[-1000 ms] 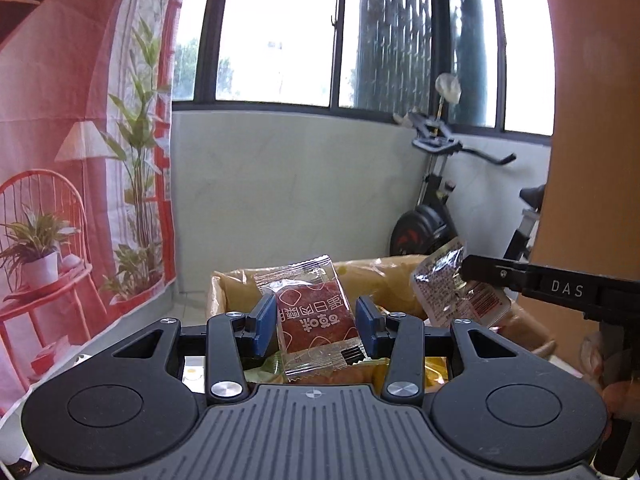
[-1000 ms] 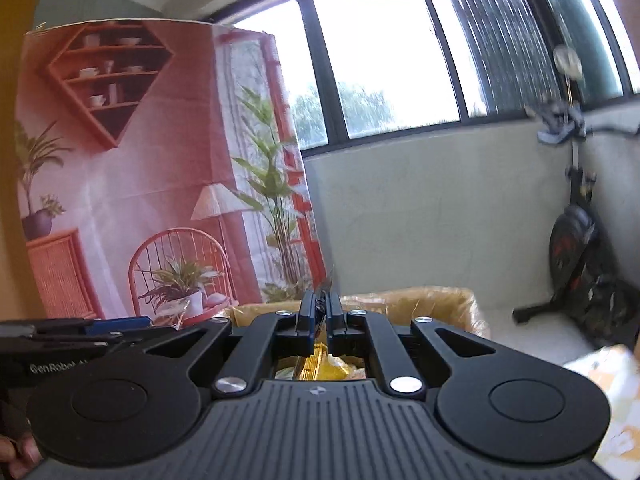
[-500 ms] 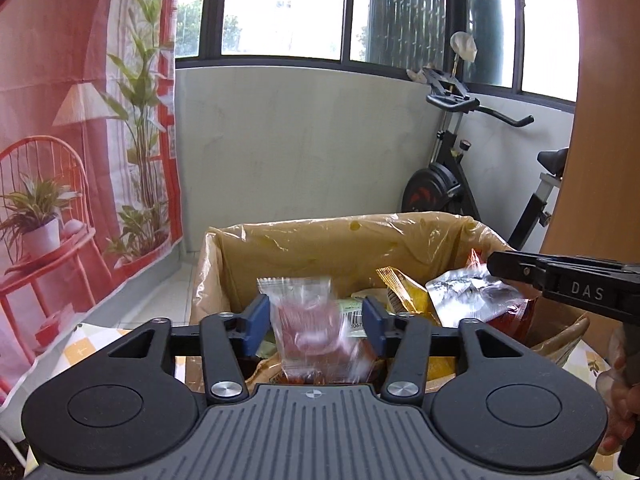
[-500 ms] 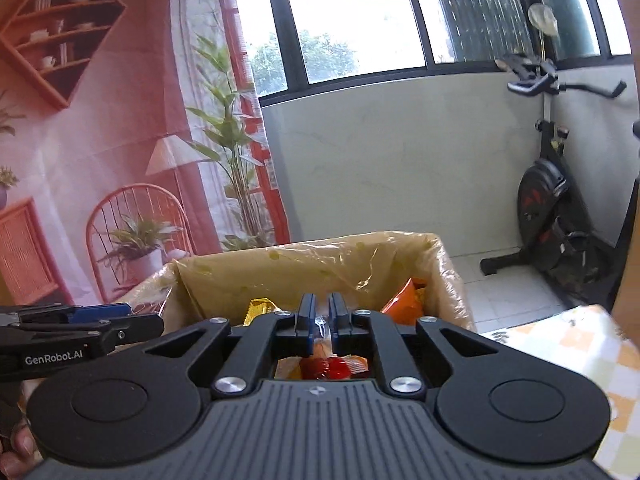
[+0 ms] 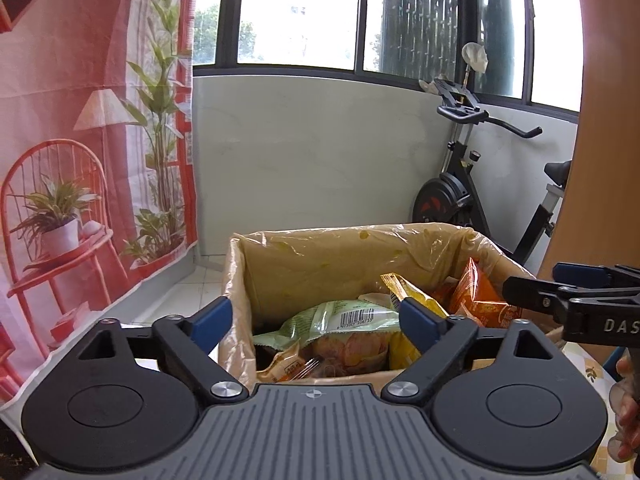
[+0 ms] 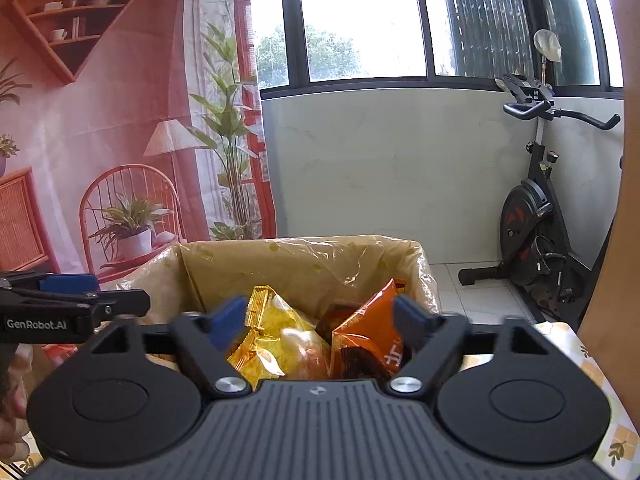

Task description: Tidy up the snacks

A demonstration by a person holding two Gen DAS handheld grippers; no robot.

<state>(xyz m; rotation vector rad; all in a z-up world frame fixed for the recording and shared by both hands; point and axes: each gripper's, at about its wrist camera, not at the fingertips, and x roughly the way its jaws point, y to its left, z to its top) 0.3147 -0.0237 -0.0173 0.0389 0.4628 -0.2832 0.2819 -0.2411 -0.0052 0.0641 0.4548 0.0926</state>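
Note:
A cardboard box lined with yellowish plastic (image 5: 304,256) (image 6: 320,264) stands just ahead and holds several snack packets. My left gripper (image 5: 316,316) hovers over its near edge with jaws opening wide and nothing between them; below it lie a green packet (image 5: 332,320) and a yellow packet (image 5: 412,296). My right gripper (image 6: 320,316) hangs above the same box, jaws opening, nothing held; under it sit a gold packet (image 6: 272,332) and an orange packet (image 6: 368,336). The right gripper's fingers (image 5: 560,292) show at the left view's right edge.
A printed red backdrop (image 5: 80,160) hangs at the left. An exercise bike (image 6: 536,208) stands on the tiled floor at the right, by the white wall under the windows. A checked tablecloth (image 6: 600,360) shows beside the box. A wooden panel (image 5: 608,120) borders the right.
Both grippers opened wide. The left let go of the red packet and the right let go of its packet; both dropped into the box. Both views tipped down toward the box.

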